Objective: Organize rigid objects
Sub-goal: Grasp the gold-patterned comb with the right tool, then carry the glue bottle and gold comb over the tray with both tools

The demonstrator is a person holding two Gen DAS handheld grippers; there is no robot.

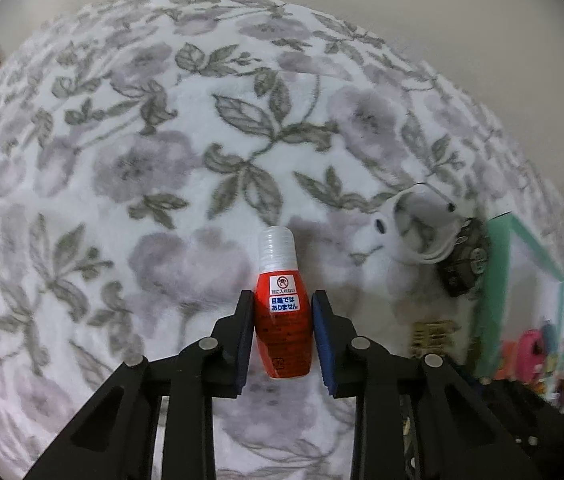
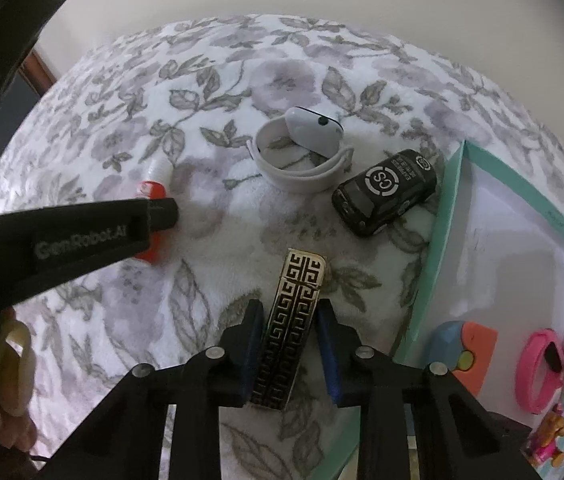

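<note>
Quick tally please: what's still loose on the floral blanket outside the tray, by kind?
Red bottle: 1
Black-and-gold patterned case: 1
White wristband watch: 1
Black toy car: 1
Total: 4

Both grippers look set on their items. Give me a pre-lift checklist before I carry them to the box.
1. Left gripper closed on red bottle: ok, pads meet both sides.
2. Right gripper closed on the gold-and-black patterned case: cannot tell, a slight gap shows at the right pad.
3. Bottle cap on: ok.
4. Teal-rimmed box has free floor: ok, white area bare.
5. Black toy car and white watch clear of both grips: ok.
6. Grips hold under lift: cannot tell.
</note>
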